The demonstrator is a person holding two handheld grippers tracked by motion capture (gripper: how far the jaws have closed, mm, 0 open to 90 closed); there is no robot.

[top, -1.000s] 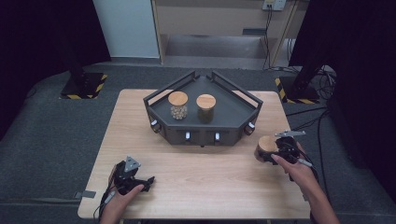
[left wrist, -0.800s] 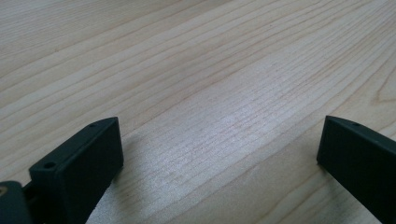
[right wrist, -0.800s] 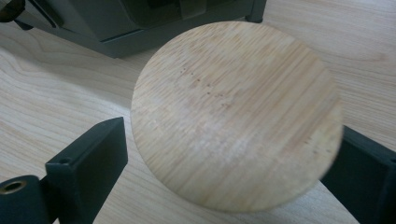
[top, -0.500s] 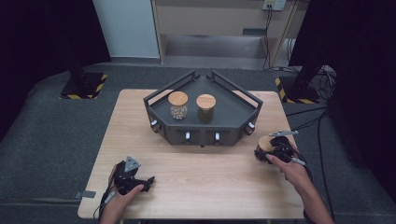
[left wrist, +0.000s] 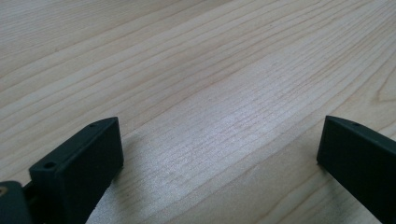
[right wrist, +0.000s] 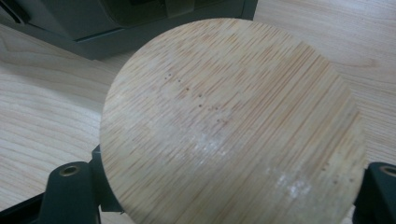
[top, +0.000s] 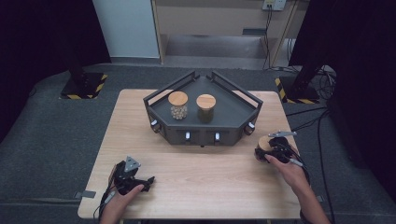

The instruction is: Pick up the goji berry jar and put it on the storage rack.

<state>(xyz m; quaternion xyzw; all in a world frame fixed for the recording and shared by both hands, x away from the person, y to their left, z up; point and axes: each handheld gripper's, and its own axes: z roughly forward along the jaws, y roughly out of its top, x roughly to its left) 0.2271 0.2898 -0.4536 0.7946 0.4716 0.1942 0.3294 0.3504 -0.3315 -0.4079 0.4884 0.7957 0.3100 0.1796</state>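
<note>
Since earlier frame, my right gripper jaws have been closing; now clamped on jar right of tray, prob. for loading; left gripper jaws apart.

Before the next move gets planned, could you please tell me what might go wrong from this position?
1. The right gripper has just closed on the jar under its wide bamboo lid; if the lid is loose, a tilted lift might shed it.
2. The jar stands close to the black tray, so lifting it over the raised rail could clip the corner.
3. Two jars already stand in the tray; placing beside them might knock one over.
</note>
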